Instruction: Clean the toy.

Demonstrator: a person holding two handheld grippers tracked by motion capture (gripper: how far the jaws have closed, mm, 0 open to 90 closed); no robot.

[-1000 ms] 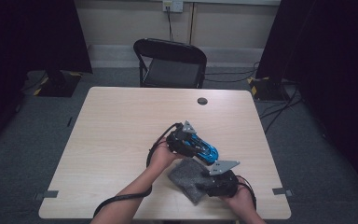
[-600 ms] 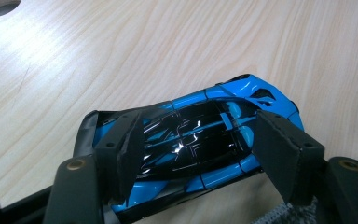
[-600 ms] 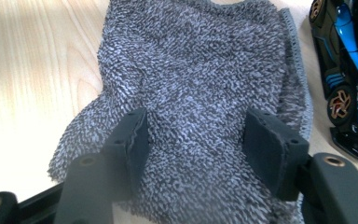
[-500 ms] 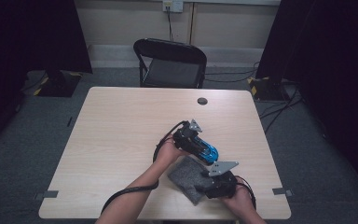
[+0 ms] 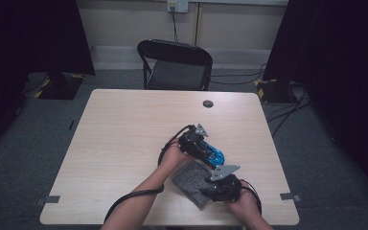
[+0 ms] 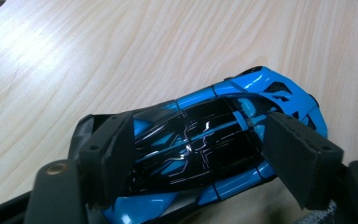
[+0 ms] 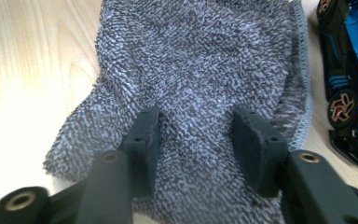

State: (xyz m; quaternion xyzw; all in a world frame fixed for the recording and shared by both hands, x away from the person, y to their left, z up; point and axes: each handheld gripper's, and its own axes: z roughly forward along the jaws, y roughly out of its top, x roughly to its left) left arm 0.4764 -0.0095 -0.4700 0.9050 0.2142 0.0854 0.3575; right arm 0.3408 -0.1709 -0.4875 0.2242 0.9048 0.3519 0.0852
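Observation:
A blue and black toy car [image 5: 212, 153] lies on the table [image 5: 124, 134] right of centre. My left gripper [image 5: 204, 147] straddles it from behind. In the left gripper view the car [image 6: 205, 140] sits between the pads [image 6: 114, 154]; the jaws have just been opening and stand open around it. A grey terry cloth [image 5: 190, 180] lies just in front of the car. My right gripper [image 5: 208, 186] rests on the cloth [image 7: 191, 60]. Its jaws [image 7: 196, 135] have just been closing but still stand apart, with cloth between the pads. The car's wheels [image 7: 342, 105] show at the right edge.
A black folding chair [image 5: 175, 64] stands behind the table's far edge. A small black round cap [image 5: 208, 103] sits near that edge. Cables trail from both grippers toward the front. Dark curtains hang at both sides.
My left hand has shifted a little to the right with its gripper around the car. The right gripper has stayed on the cloth.

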